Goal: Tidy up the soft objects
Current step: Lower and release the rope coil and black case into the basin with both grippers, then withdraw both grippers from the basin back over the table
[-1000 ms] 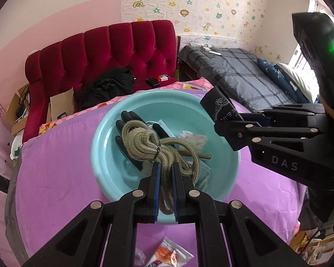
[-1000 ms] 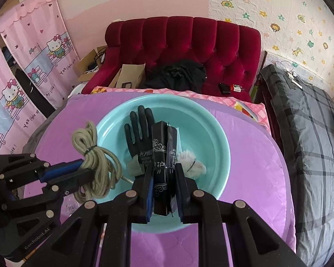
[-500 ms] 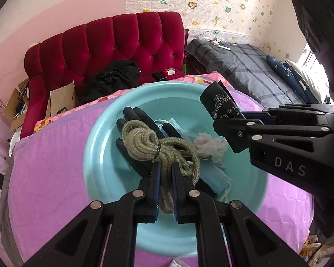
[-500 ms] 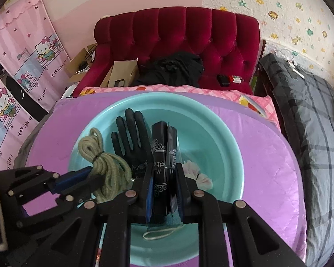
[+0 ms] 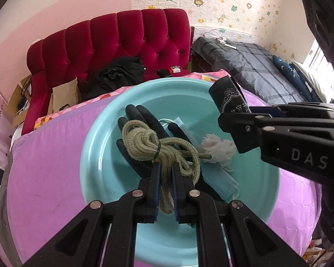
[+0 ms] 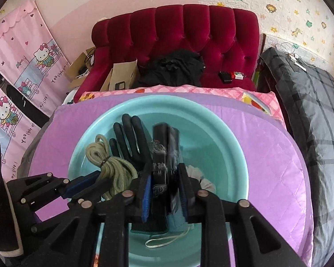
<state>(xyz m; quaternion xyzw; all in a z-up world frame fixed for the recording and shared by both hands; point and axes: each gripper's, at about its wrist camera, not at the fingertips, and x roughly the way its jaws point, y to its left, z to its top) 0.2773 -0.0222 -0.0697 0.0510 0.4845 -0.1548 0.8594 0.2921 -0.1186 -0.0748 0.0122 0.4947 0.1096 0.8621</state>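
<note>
A teal basin (image 5: 95, 133) stands on the purple quilted cover. In it lie a black glove (image 5: 140, 115), a blue face mask (image 5: 220, 180) and a white fluffy tuft (image 5: 216, 146). My left gripper (image 5: 165, 166) hangs over the basin, shut on a coiled olive rope (image 5: 144, 144) that rests over the glove. My right gripper (image 6: 164, 169) is beside it on the right, jaws opening. A black printed pouch (image 6: 162, 146) stands between its pads, blurred, with small gaps at its sides. From the left wrist the pouch (image 5: 229, 104) pokes out above the basin's far right.
A red tufted sofa (image 6: 178, 35) with black clothing (image 6: 173, 69) and cardboard boxes (image 6: 122, 75) stands behind the table. To the right is a bed with a grey plaid blanket (image 6: 311, 102). Purple cover (image 6: 267, 155) surrounds the basin.
Both grippers came forward and down over the basin, so the rope now lies above the glove. The right jaws have spread and the pouch, sharp before, is now blurred between them.
</note>
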